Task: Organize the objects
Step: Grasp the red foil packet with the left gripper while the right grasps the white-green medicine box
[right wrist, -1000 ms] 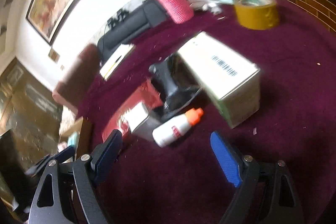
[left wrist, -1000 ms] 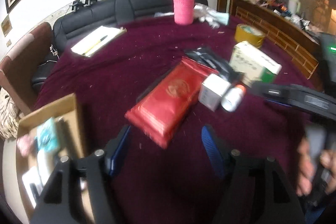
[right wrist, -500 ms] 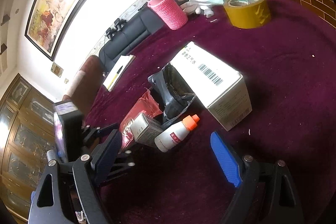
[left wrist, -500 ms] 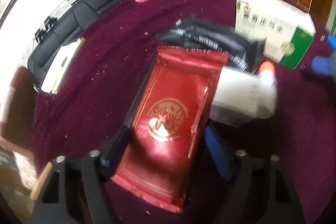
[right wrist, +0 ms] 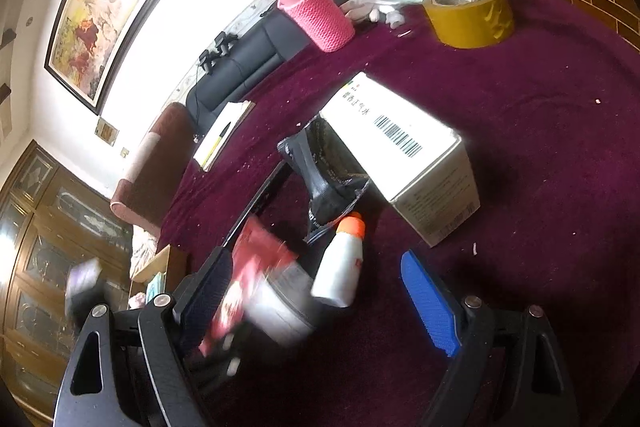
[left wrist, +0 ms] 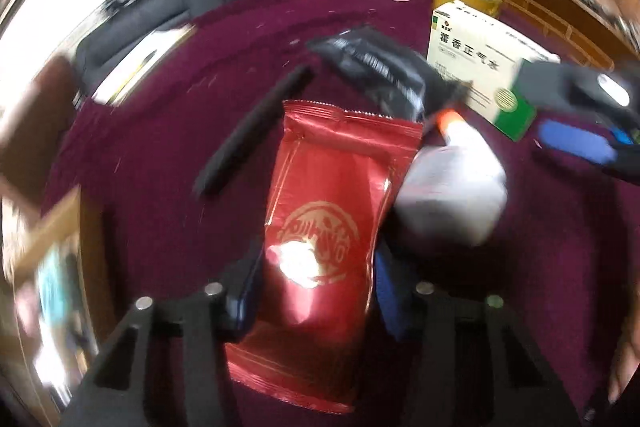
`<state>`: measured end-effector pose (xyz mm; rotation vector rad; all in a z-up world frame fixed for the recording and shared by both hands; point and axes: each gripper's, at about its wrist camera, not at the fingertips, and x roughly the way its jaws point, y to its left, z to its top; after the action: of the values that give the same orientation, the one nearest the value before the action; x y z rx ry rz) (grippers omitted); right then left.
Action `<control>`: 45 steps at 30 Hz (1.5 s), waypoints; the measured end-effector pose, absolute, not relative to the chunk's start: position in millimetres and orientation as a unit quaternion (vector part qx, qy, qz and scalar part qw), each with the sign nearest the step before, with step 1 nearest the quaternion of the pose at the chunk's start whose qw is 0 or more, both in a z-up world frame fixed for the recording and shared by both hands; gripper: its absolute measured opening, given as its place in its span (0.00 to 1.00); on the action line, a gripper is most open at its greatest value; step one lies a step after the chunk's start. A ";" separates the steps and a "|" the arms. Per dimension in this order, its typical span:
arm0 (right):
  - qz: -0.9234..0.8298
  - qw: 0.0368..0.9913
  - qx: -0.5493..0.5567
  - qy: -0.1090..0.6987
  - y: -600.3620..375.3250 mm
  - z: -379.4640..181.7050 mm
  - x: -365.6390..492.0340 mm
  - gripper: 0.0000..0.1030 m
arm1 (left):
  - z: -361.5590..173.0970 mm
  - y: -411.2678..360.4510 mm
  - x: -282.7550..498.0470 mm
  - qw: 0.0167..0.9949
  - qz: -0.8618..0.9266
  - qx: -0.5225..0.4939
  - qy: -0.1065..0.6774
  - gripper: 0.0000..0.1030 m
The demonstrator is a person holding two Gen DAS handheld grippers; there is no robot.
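Now, change: my left hand-held gripper (left wrist: 316, 279) has dropped onto the red foil packet (left wrist: 328, 211) since a second ago — its jaws have just been closing, and the packet sits between them.
Left grip: the blue pads (left wrist: 386, 291) look pressed against the packet's two long edges, clamped on it as far as the blur lets me judge.
Packet place: on the maroon counter (left wrist: 540, 267), its far corner just beside the blurred white box (left wrist: 452, 199) and the orange-capped bottle (right wrist: 340, 267).
Right grip: my right hand-held gripper (right wrist: 316, 295) hovers with jaws wide apart, holding nothing.
Meaning: I judge the packet is secured — next comes the carry to the cardboard box (left wrist: 44, 239) at the left edge.
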<state>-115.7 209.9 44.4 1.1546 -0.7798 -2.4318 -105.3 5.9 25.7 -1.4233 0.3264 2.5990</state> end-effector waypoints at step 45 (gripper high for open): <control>-0.861 0.189 0.376 -0.286 228.1 56.4 -90.6 0.45 | 16.0 -56.5 -68.0 0.058 0.907 -0.414 -0.046 0.40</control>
<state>-90.6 228.1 56.4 1.0566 -0.8053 -2.4204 -68.0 -56.5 16.0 -1.2548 -0.1404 2.7503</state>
